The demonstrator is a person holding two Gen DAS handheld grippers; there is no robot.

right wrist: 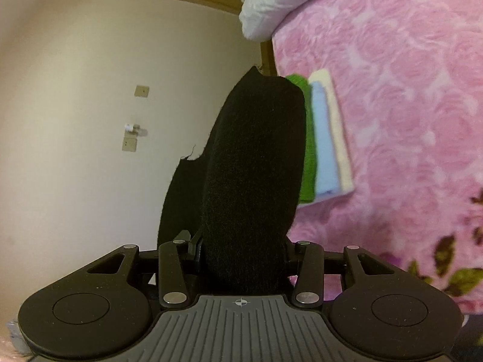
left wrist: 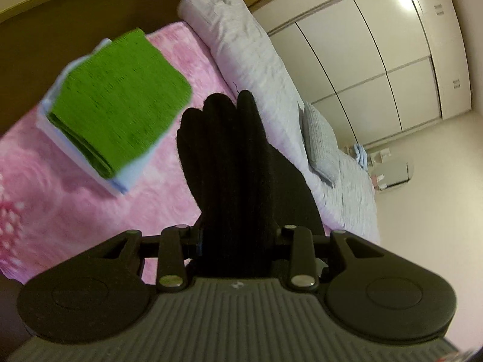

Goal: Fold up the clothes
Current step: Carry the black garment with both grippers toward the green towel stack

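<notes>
A black folded garment (left wrist: pixel 223 150) fills the jaws of my left gripper (left wrist: pixel 232 211), which is shut on it; the cloth hides the fingers. The right wrist view shows the same black garment (right wrist: pixel 253 166) held in my right gripper (right wrist: pixel 244 226), fingers likewise covered. The garment hangs in the air over the bed. A stack of folded clothes lies on the pink blanket (left wrist: pixel 90 211), green piece (left wrist: pixel 120 96) on top. In the right wrist view the stack shows its green (right wrist: pixel 308 163), light blue (right wrist: pixel 324 144) and cream (right wrist: pixel 338 126) layers just right of the black garment.
A long pale rolled duvet (left wrist: pixel 241 54) runs along the bed's far side, with a grey folded cloth (left wrist: pixel 320 138) on it. White wardrobe doors (left wrist: pixel 377 60) stand beyond. A white pillow (right wrist: pixel 265 0) lies at the bed's head, beside a bare wall (right wrist: pixel 105 90).
</notes>
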